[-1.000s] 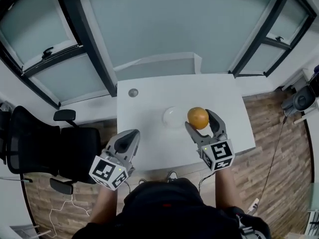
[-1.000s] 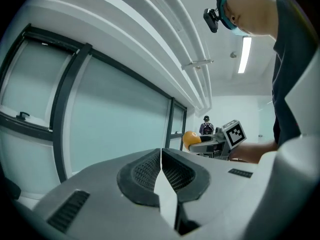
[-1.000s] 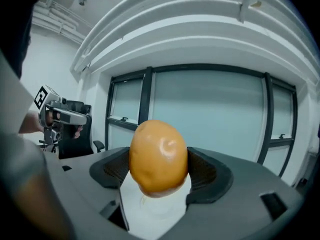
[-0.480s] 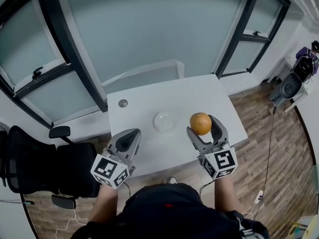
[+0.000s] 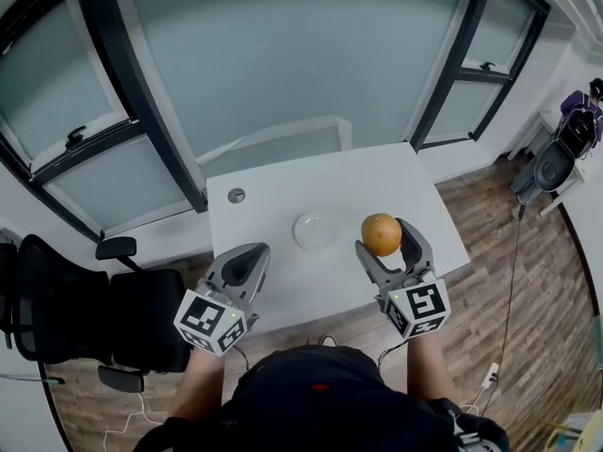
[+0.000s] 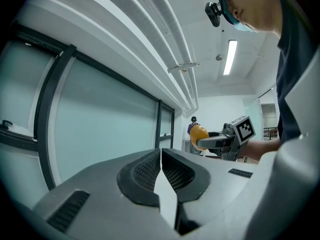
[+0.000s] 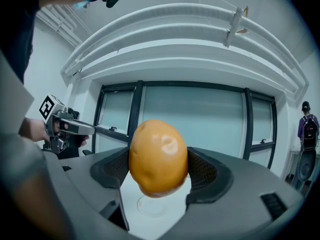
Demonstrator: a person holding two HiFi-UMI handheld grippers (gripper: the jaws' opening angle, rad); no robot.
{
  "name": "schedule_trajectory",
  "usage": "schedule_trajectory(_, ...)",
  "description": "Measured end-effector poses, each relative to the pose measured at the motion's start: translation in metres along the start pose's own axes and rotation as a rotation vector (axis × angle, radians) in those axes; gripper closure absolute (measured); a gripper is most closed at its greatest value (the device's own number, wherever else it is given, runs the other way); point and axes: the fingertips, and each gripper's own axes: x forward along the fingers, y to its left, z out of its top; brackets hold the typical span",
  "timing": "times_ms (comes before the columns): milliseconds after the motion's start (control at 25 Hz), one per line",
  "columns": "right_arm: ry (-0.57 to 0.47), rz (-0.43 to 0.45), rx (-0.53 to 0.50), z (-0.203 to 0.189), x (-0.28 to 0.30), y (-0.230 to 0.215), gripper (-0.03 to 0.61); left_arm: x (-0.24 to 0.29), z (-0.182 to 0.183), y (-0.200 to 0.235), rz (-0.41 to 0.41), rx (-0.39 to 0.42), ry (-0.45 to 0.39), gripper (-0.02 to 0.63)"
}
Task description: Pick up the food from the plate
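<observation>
My right gripper is shut on a round orange food item, held up in the air above the white table. In the right gripper view the orange food fills the gap between the jaws, and the plate shows faintly below it. The small white plate lies bare on the table, left of the food. My left gripper hovers near the table's front left edge, shut with nothing in it. In the left gripper view its jaws meet, and the orange food shows far off.
A small grey round object lies at the table's back left corner. A black office chair stands left of the table. Glass partitions with dark frames rise behind it. A person with a backpack stands far right.
The view has shifted slightly; both grippers keep their poses, the right one still holding the orange food aloft. A second ago the food was nearer the plate.
</observation>
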Motion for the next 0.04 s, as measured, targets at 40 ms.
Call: schedule_trajectory(40,0.001,-0.002,-0.001,-0.0003,-0.0007,-0.0013,0.21,-0.0002,0.0011,-0.0001,0.001,0.001,-0.002,0.586)
